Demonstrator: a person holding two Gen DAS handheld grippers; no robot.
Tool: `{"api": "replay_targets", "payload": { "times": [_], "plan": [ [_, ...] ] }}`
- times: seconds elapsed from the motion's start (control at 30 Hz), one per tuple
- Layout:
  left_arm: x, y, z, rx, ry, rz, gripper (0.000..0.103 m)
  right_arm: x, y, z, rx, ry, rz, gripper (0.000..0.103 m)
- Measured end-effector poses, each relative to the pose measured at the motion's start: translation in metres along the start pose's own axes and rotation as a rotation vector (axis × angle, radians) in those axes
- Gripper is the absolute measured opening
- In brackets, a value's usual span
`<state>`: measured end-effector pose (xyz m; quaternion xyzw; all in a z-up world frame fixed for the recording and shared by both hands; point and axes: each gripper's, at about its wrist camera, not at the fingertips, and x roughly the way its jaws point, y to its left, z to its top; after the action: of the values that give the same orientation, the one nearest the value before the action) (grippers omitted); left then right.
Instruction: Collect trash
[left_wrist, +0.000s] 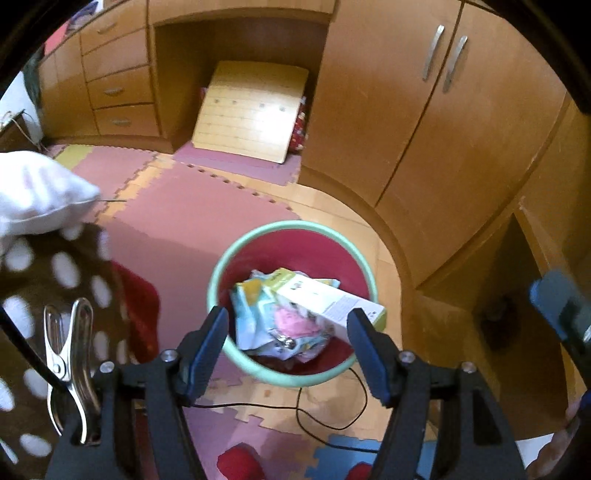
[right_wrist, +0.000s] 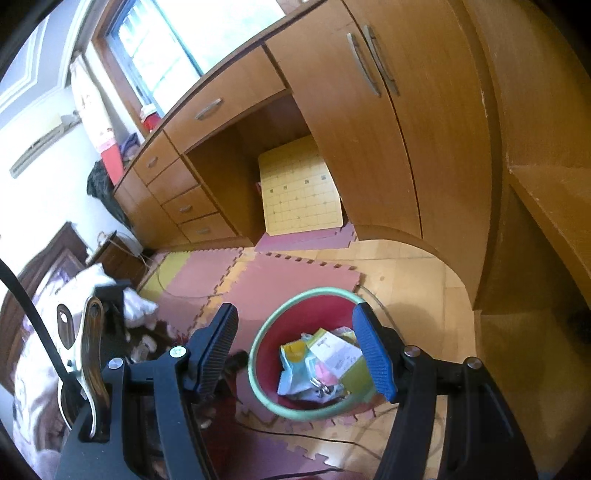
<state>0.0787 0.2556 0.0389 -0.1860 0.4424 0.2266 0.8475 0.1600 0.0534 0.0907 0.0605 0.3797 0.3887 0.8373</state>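
Observation:
A red bin with a pale green rim (left_wrist: 221, 266) (right_wrist: 258, 343) stands on the floor below both grippers. Inside lie a white and green carton (left_wrist: 325, 295) (right_wrist: 332, 354) and crumpled pastel wrappers (left_wrist: 266, 317) (right_wrist: 295, 369). My left gripper (left_wrist: 288, 354) hangs above the bin's near rim, jaws apart, nothing between its blue pads. My right gripper (right_wrist: 299, 354) is also above the bin, open and empty. In the left wrist view a blue pad of the right gripper (left_wrist: 554, 306) shows at the right edge.
Pink and yellow foam mats (left_wrist: 192, 206) (right_wrist: 295, 280) cover the floor. A black cable (left_wrist: 314, 417) runs near the bin. Wooden cupboards (left_wrist: 406, 110) and a desk with drawers (right_wrist: 192, 192) stand behind. A spotted brown cloth (left_wrist: 55, 280) and a white pillow (left_wrist: 37, 192) lie left.

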Motion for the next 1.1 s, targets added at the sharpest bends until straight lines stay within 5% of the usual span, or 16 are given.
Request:
{"api": "replay_targets", "payload": {
  "times": [0.3,1.1],
  "plan": [
    [0.001,0.009,-0.026,0.025,-0.023,0.025,0.07,0.02,0.01,-0.043,-0.092,0.048,-0.082,0.067],
    [0.046,0.025,-0.043,0.032,0.039,-0.007,0.07,0.084,0.013,-0.065,-0.228,0.12,-0.169,0.067]
  ]
}}
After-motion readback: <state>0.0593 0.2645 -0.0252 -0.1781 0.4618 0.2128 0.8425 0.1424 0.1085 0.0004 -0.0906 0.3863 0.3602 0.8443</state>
